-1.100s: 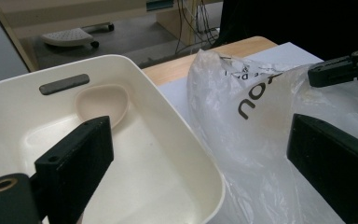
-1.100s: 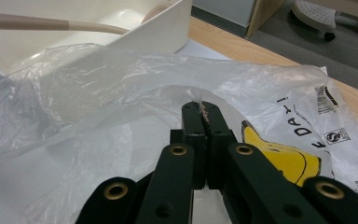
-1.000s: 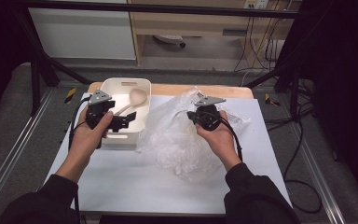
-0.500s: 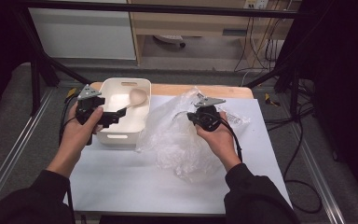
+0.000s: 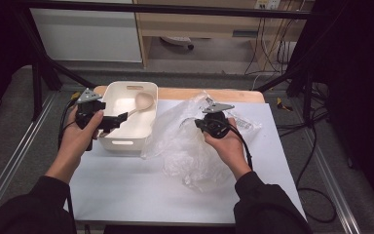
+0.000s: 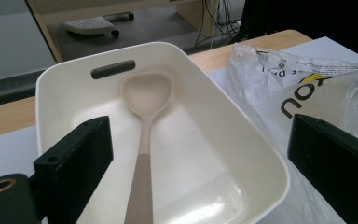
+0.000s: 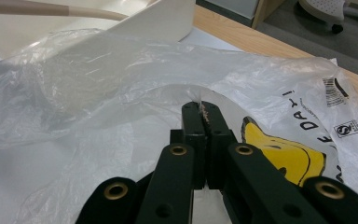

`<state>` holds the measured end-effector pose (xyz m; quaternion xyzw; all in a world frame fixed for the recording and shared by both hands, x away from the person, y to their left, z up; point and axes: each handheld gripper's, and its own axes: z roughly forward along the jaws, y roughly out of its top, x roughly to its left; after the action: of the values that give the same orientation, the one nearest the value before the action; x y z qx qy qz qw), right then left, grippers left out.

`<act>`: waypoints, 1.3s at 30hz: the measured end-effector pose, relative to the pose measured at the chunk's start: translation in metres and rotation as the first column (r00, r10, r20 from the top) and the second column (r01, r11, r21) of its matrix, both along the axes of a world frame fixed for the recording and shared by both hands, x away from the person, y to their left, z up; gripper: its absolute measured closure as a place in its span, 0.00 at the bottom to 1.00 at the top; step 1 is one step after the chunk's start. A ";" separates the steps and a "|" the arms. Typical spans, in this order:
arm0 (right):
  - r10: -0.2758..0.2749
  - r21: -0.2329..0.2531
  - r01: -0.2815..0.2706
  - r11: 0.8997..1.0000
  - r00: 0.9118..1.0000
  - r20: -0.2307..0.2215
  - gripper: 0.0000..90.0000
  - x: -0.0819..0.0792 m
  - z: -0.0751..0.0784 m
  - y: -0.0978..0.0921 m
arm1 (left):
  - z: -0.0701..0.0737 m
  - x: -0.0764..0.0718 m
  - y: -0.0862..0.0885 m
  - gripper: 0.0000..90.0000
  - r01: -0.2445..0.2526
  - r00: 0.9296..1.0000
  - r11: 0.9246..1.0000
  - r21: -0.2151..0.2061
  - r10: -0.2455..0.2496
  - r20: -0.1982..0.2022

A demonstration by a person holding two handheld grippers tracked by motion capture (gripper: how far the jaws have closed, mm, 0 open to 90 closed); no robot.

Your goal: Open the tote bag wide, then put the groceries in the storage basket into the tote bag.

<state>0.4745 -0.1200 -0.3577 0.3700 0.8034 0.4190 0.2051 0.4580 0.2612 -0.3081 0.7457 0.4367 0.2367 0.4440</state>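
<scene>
A table (image 5: 268,161) with a white top and a bare wooden strip (image 5: 233,94) along its far edge, at 12 o'clock, stands on a grey floor (image 5: 9,122). At 12 o'clock beyond the table is a light wooden cabinet (image 5: 199,22) with an open space beneath it; a wheeled base (image 5: 177,41) sits on the floor there. At 11 o'clock a white panel (image 5: 85,34) runs along the back. Black frame bars (image 5: 44,73) slant down at 10 o'clock and at 2 o'clock. Cables (image 5: 268,53) hang at 1 o'clock, and more trail over the floor at 4 o'clock. The right side at 3 o'clock lies in deep shadow. Metal rails (image 5: 17,161) run along the floor on both sides.
</scene>
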 end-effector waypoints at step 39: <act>0.002 0.006 -0.002 1.000 1.000 -0.024 1.00 -0.001 -0.012 0.000 | -0.029 0.012 0.007 0.15 0.007 0.997 0.999 0.053 -0.004 -0.072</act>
<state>0.4733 -0.1201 -0.3698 0.3749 0.8048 0.4172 0.1942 0.4703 0.2684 -0.3367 0.7664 0.4439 0.2201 0.4089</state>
